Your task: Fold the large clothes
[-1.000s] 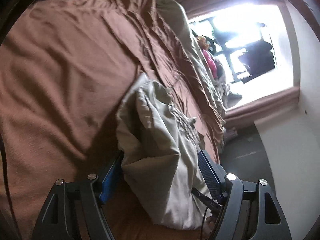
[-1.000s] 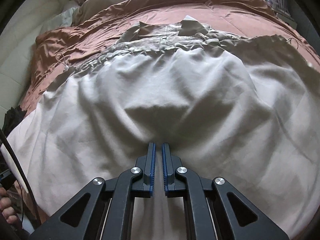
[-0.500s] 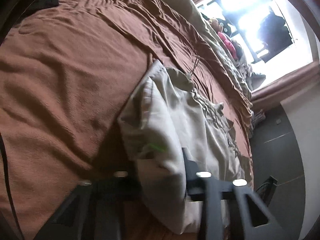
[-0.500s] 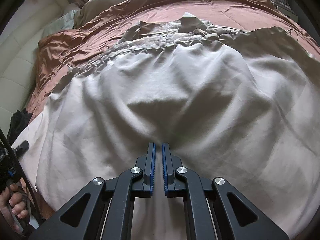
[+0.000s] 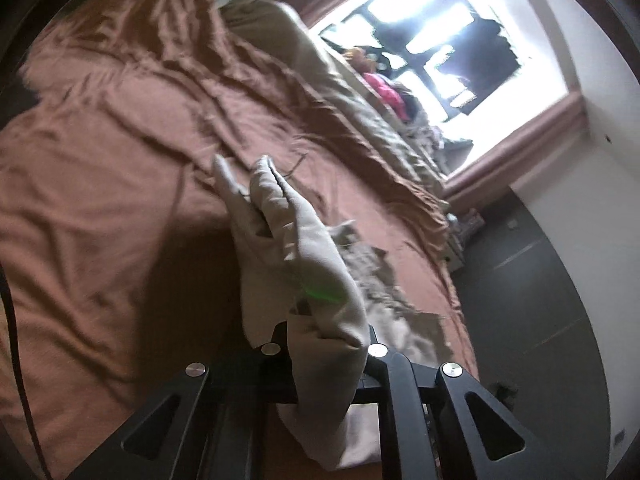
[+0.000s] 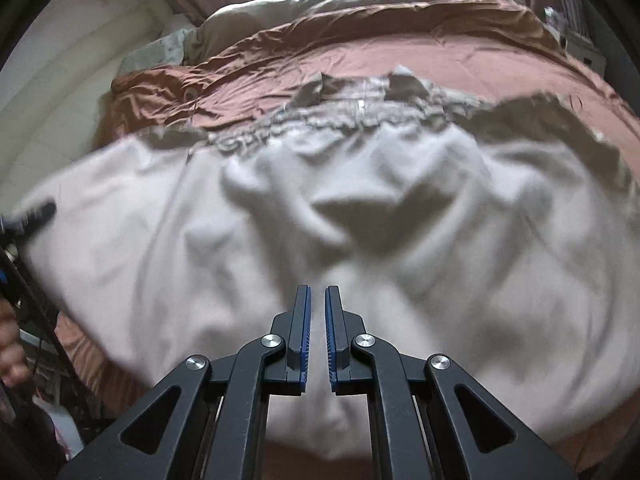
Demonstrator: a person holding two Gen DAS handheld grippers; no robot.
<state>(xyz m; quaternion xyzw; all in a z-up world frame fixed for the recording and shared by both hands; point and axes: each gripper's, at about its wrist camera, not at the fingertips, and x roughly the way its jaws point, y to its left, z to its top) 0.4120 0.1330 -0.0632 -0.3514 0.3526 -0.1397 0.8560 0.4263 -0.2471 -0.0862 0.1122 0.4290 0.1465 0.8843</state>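
Left gripper (image 5: 326, 344): jaws just closed, clamped on the beige garment's (image 5: 296, 248) bunched edge.
Right gripper (image 6: 316, 328): pinching the hem (image 6: 316, 272) between its fingers.
Garment: spread ahead on the brown bedspread (image 6: 400, 56).
Progress: early, I'd say; no fold laid yet.

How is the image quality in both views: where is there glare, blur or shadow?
Left wrist view: the window is blown out white, the beige garment casts a dark shadow on the brown bedspread, slight blur. Right wrist view: the garment is motion-blurred, the right tool stays sharp.
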